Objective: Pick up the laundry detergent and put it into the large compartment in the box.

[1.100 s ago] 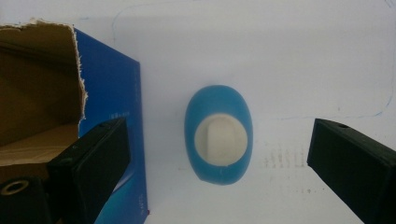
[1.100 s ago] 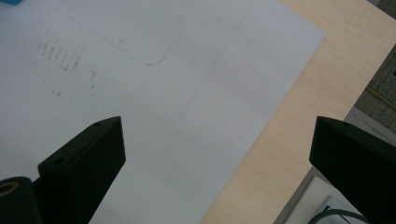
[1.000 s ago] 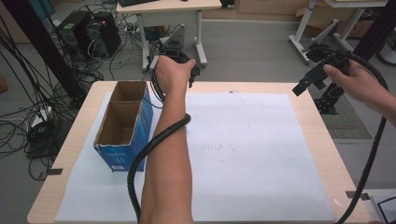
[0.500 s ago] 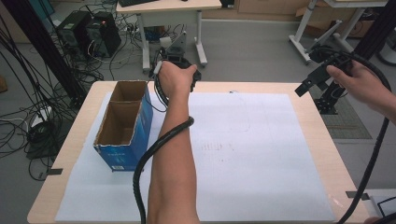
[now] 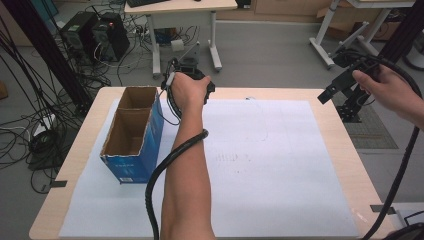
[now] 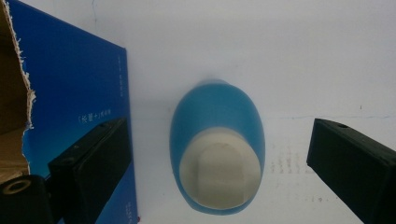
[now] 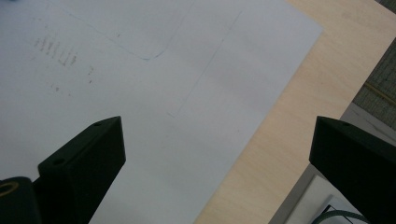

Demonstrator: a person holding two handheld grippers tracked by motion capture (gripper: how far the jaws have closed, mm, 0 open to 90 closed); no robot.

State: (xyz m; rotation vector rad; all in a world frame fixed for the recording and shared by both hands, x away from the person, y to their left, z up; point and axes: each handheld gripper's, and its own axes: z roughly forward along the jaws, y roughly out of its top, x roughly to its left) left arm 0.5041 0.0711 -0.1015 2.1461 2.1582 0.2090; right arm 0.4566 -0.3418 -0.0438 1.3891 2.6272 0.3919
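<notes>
Grey floor, cables everywhere.
Far off stands a desk (image 5: pixel 180 7); computer towers (image 5: pixel 95 35) sit far left, tangled black cables (image 5: pixel 30 130) trailing beside the wooden table (image 5: pixel 340 135).

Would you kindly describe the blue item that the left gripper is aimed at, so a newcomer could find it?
Start at the white sheet covering the table, then find the open blue carton. Right beside it, apart from its side, lies a blue egg-shaped object between the left gripper jaws. Its cream, flat end sets it apart.

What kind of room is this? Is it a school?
More likely a lab or workshop for recording tests. Tangled cables and computer towers sit on the floor beside the wooden table, other desks stand behind it, and a person's hand holds the left gripper on a cable.
</notes>
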